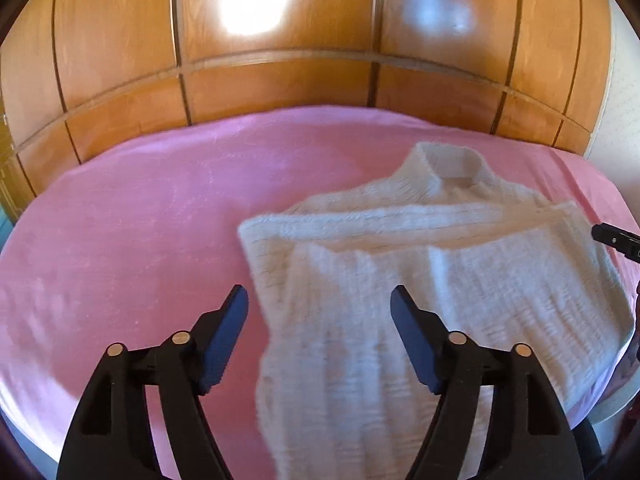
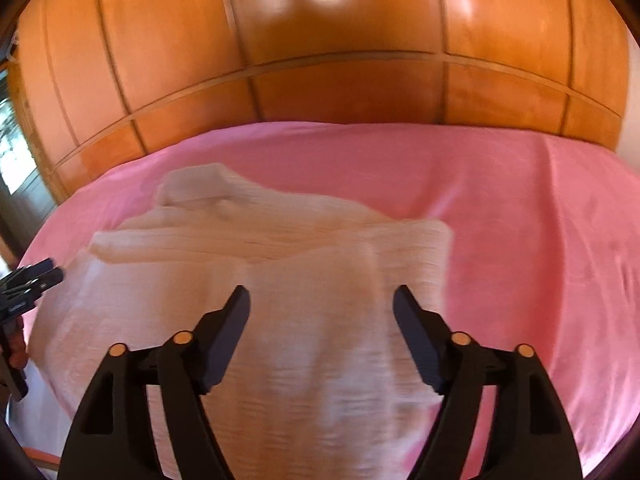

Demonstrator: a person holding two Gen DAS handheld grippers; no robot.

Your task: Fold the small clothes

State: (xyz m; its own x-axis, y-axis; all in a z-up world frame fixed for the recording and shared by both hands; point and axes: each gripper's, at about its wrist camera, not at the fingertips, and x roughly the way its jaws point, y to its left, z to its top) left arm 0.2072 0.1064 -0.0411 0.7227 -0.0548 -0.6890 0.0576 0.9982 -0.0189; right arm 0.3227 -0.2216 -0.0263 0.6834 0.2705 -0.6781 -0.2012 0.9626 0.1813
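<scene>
A white knit turtleneck sweater (image 1: 420,264) lies on a pink sheet (image 1: 132,220), collar away from me, both sleeves folded across the chest. My left gripper (image 1: 319,300) is open and empty above the sweater's lower left side. My right gripper (image 2: 321,300) is open and empty above the lower right part of the sweater (image 2: 248,280). The right gripper's tip shows at the right edge of the left wrist view (image 1: 616,240). The left gripper shows at the left edge of the right wrist view (image 2: 28,284). Both views are motion-blurred.
The pink sheet (image 2: 540,240) covers a bed. Behind it stands a glossy wooden wardrobe wall (image 1: 280,72), also in the right wrist view (image 2: 340,60). Bare sheet lies left of the sweater and to its right.
</scene>
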